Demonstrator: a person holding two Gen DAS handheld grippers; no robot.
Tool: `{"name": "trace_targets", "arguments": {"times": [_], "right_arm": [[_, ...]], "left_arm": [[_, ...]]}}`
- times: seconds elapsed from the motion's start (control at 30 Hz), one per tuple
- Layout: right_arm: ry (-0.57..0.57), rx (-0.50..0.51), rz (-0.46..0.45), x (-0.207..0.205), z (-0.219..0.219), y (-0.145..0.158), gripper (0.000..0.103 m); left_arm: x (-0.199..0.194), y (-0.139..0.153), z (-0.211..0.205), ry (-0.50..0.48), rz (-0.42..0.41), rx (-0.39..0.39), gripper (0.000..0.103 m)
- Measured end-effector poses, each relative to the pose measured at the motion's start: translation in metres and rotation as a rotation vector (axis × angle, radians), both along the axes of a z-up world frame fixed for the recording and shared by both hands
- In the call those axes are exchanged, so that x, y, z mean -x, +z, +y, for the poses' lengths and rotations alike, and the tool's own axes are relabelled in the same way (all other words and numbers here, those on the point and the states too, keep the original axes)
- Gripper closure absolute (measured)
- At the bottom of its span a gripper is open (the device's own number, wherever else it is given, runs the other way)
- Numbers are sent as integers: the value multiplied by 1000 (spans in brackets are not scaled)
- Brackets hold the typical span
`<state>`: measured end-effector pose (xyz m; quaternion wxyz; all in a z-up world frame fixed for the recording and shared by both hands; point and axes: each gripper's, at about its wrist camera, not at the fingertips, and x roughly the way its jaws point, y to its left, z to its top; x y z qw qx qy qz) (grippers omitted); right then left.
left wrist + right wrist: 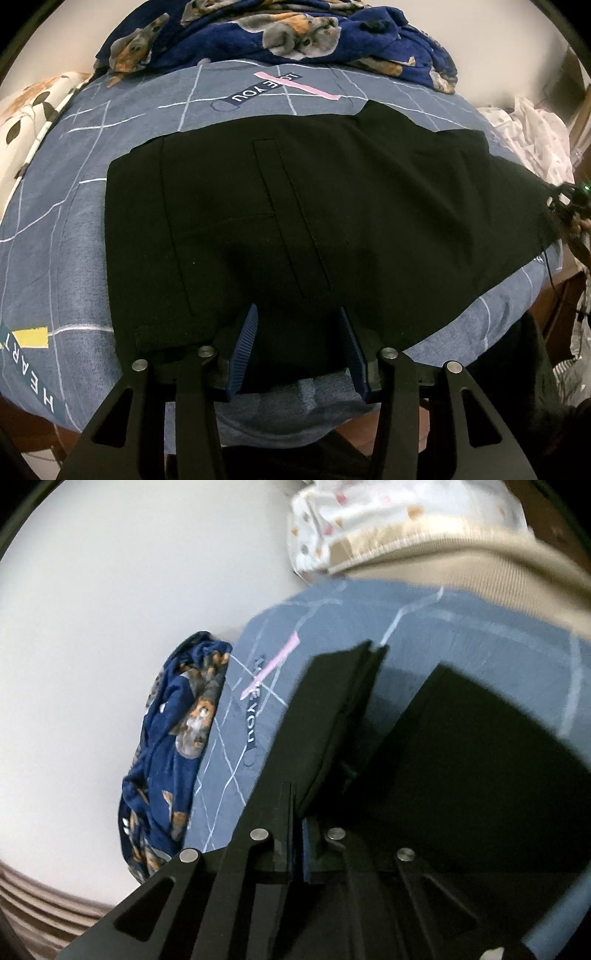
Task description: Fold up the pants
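Observation:
Black pants [295,206] lie flat on a blue-grey bed sheet [66,258], waistband to the left, a back pocket seam in the middle. My left gripper [297,314] is open, its blue ribbed fingers [246,343] resting over the pants' near edge. In the right wrist view my right gripper [297,808] is shut on a fold of the black pants [332,720] and holds it lifted above the sheet [424,627]. More black cloth [480,757] lies to the right below it.
A dark blue blanket with animal prints [280,33] is bunched at the far side of the bed, and also shows in the right wrist view [173,746]. White patterned cloth [528,136] lies at the right. A floral pillow [33,110] sits at the left.

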<state>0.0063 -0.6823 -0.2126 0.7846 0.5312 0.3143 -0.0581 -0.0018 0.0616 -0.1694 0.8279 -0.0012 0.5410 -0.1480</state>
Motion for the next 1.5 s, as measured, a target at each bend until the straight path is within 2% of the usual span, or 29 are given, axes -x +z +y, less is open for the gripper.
{"name": "trace_targets", "arguments": {"times": [0.2, 0.33, 0.43, 0.6, 0.8, 0.97, 1.13, 1.3, 1.37, 1.4, 1.47, 1.5], "right_arm": [[-31, 45, 1, 48, -6, 19, 99], [-51, 24, 17, 76, -8, 9, 99], [-76, -12, 48, 91, -10, -11, 99], [-100, -56, 70, 102, -14, -31, 99], [-111, -90, 55, 114, -15, -39, 100], [-127, -92, 52, 116, -21, -38, 100], [-122, -20, 101, 112, -22, -31, 101], [-113, -48, 80, 111, -26, -36, 101], [-94, -12, 87, 111, -23, -32, 98], [-92, -36, 64, 113, -21, -30, 91], [-79, -71, 11, 114, -19, -27, 91], [-68, -57, 4, 115, -16, -23, 91]], "left_arm": [[-1, 0, 1, -6, 1, 3, 56], [0, -1, 0, -12, -4, 5, 56], [0, -1, 0, -20, -5, 4, 56], [-1, -1, -1, -35, 0, -6, 55], [1, -2, -1, -32, -9, 2, 54], [1, -2, -1, -36, -4, 10, 53], [1, -2, -1, -58, -6, 13, 51], [1, -2, -2, -73, -1, 21, 45], [2, -2, -3, -77, -4, 23, 42], [3, -2, -5, -81, -5, 22, 40], [4, -3, -8, -91, -9, 15, 35], [4, -3, -10, -94, -10, 12, 33]]}}
